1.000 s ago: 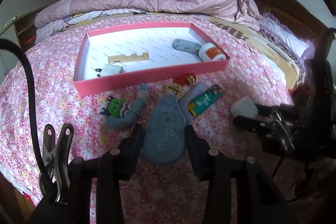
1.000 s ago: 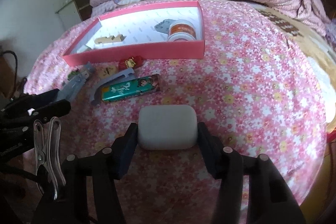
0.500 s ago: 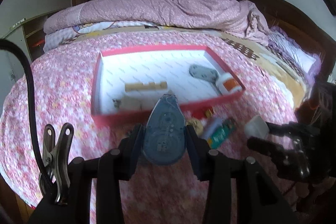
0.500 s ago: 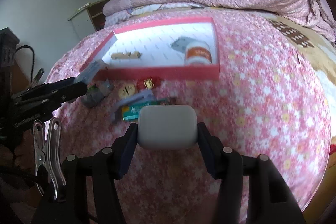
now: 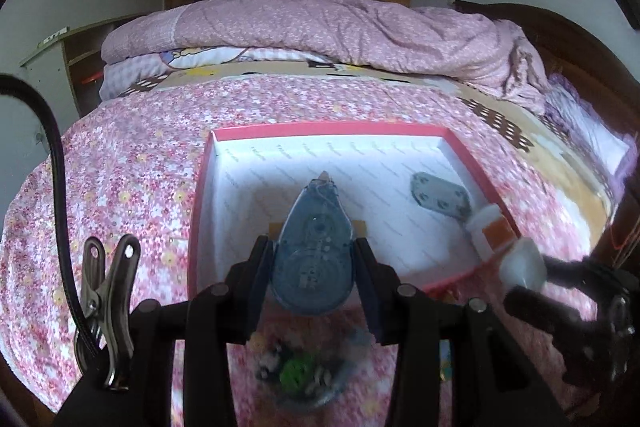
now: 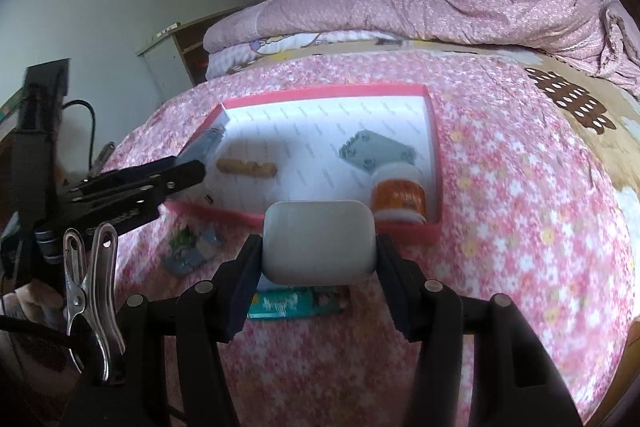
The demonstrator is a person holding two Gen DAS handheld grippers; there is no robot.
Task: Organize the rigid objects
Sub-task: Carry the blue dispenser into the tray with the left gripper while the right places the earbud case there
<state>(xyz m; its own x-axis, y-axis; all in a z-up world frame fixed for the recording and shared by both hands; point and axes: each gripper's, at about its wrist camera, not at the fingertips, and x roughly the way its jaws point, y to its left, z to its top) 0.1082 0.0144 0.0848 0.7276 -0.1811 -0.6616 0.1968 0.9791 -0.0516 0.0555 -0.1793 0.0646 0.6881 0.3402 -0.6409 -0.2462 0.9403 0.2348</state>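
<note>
My left gripper [image 5: 314, 267] is shut on a blue correction-tape dispenser [image 5: 314, 251], held above the near edge of the pink tray [image 5: 320, 128]. My right gripper [image 6: 319, 251] is shut on a white rounded case [image 6: 319, 241], held above the bed just before the tray's near wall [image 6: 404, 227]. In the tray lie a wooden block [image 6: 246, 167], a grey plate [image 6: 376, 151] and a white jar with an orange label [image 6: 396, 197]. The left gripper also shows in the right wrist view [image 6: 188, 169], its tip over the tray's left corner.
On the flowered bedspread [image 6: 500, 187] before the tray lie a green packet [image 6: 296, 303] and a grey-and-green toy [image 6: 188, 247], which also shows blurred in the left wrist view [image 5: 300, 373]. A rumpled pink quilt [image 5: 340, 27] lies at the back. A wooden wardrobe stands behind.
Both grippers have risen and moved forward toward the tray with their objects. The tape dispenser now hangs over the tray's near edge, and the white case is close to the tray's near wall.
</note>
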